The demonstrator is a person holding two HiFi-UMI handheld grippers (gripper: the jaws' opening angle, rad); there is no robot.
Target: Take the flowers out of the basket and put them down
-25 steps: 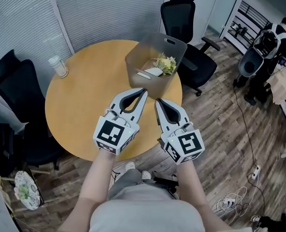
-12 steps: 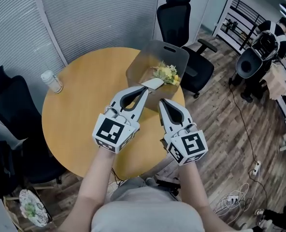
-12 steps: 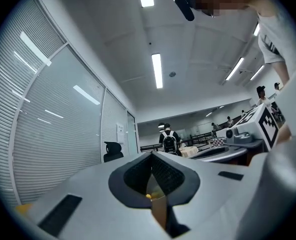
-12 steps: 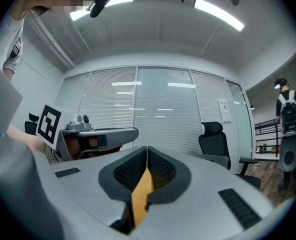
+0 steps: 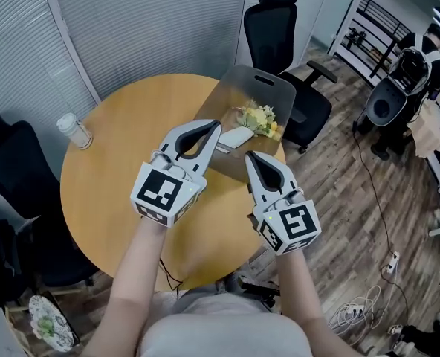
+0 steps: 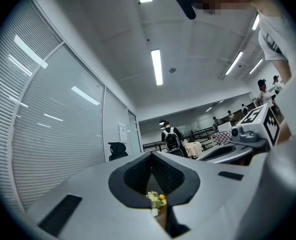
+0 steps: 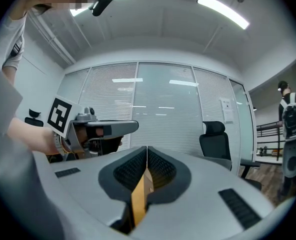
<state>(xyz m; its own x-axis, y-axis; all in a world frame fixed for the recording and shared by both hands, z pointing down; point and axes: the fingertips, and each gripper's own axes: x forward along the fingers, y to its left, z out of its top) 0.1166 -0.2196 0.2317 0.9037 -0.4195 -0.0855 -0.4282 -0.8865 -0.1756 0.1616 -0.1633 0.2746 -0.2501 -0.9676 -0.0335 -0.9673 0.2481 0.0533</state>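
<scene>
Yellow flowers [image 5: 259,116] seem light and crushable, best taken by the stems; left hand-held gripper [image 5: 218,124] and right hand-held gripper [image 5: 250,155] are clenched, empty.

Office: swivel chairs [image 5: 276,28], glass partitions [image 5: 153,28]

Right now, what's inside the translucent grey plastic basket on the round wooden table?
A small bunch of yellow and pale flowers with a white wrapped end. The left gripper covers the near left corner of the basket; anything there is hidden.
</scene>
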